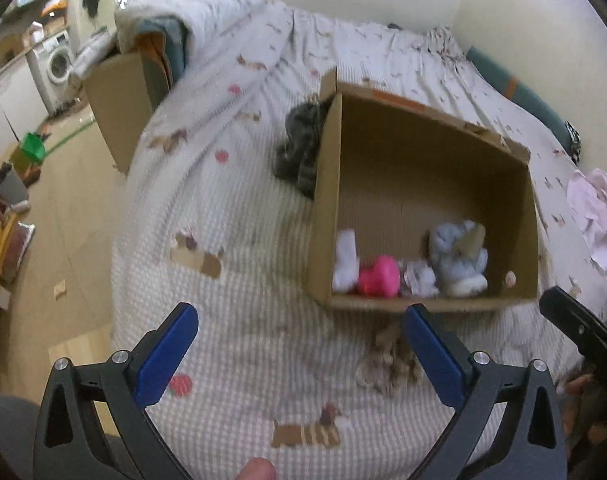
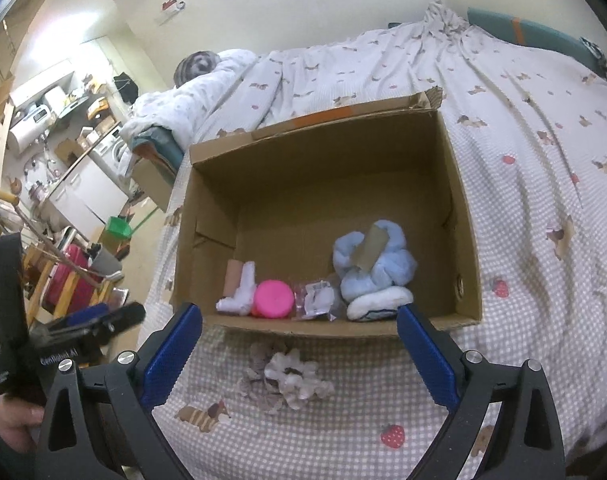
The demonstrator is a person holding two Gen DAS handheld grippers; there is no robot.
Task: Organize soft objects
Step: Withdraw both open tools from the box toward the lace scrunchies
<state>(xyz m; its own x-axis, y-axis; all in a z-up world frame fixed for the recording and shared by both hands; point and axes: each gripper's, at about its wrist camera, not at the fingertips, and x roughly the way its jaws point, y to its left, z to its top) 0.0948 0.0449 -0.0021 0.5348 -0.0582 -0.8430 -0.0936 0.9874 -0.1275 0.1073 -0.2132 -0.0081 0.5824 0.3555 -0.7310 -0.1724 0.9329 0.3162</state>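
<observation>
Both tongs, left (image 1: 299, 354) and right (image 2: 299, 354), are spread wide and carry nothing. The scrunchie (image 2: 291, 378) lies on the bed (image 2: 523, 208) just before the box (image 2: 469, 240), probably the next one to collect.

The only readable text is "GenRobot.AI", printed in white on the black body of the left gripper (image 2: 83, 326), at about eight o'clock in the right wrist view. A small white label below it is illegible.

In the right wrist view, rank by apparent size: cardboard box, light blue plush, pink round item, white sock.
1. cardboard box, far the largest.
2. light blue plush.
3. and 4. pink round item and white sock look too alike to rank.
</observation>
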